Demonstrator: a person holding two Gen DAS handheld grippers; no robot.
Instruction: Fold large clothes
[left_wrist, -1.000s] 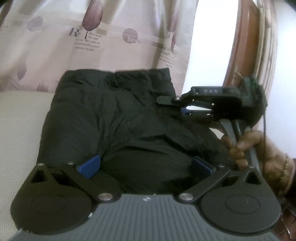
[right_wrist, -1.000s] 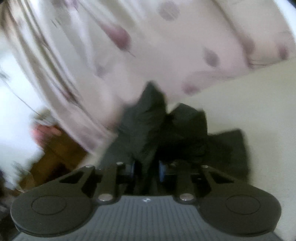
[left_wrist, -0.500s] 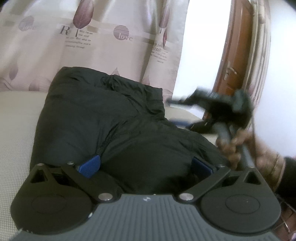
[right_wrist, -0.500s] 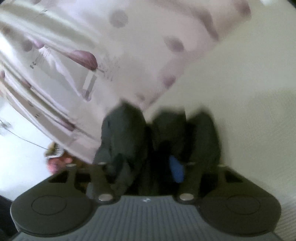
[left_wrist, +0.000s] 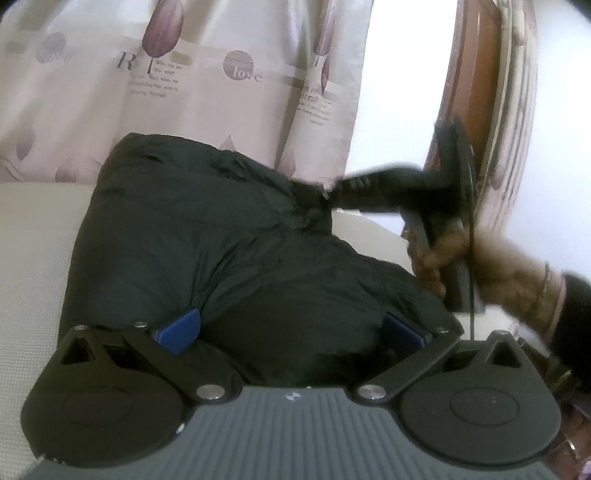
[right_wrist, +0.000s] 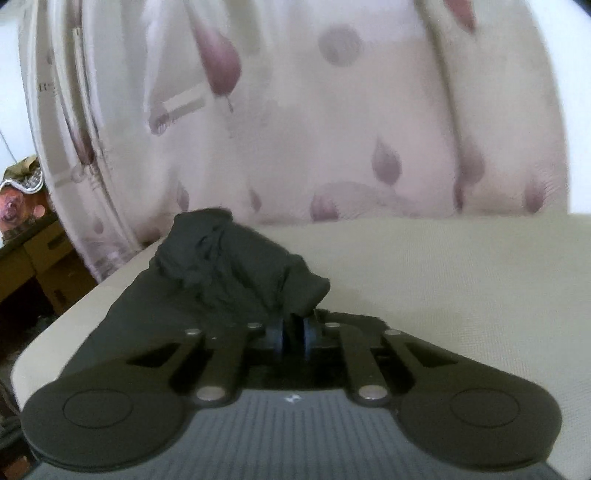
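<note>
The jacket (left_wrist: 207, 258) lies on the surface (left_wrist: 29, 236) before me, its far edge near the curtain (left_wrist: 184, 74) behind. My left tool (left_wrist: 288, 332) straddles its near bulge — my right tool (right_wrist: 293, 330) sits at its far right corner, the door (left_wrist: 476, 92) beyond.

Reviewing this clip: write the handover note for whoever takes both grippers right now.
Right gripper: jaws have just been closing, now shut on a bunched edge of the black garment at its far side.
Left gripper: wide open, garment bulk between its fingers, not pinched.
Garment lies heaped on the cream surface by the curtain.
Done: the far edge is gripped.
Left: likely carry that edge over, flatten and finish folding.
</note>
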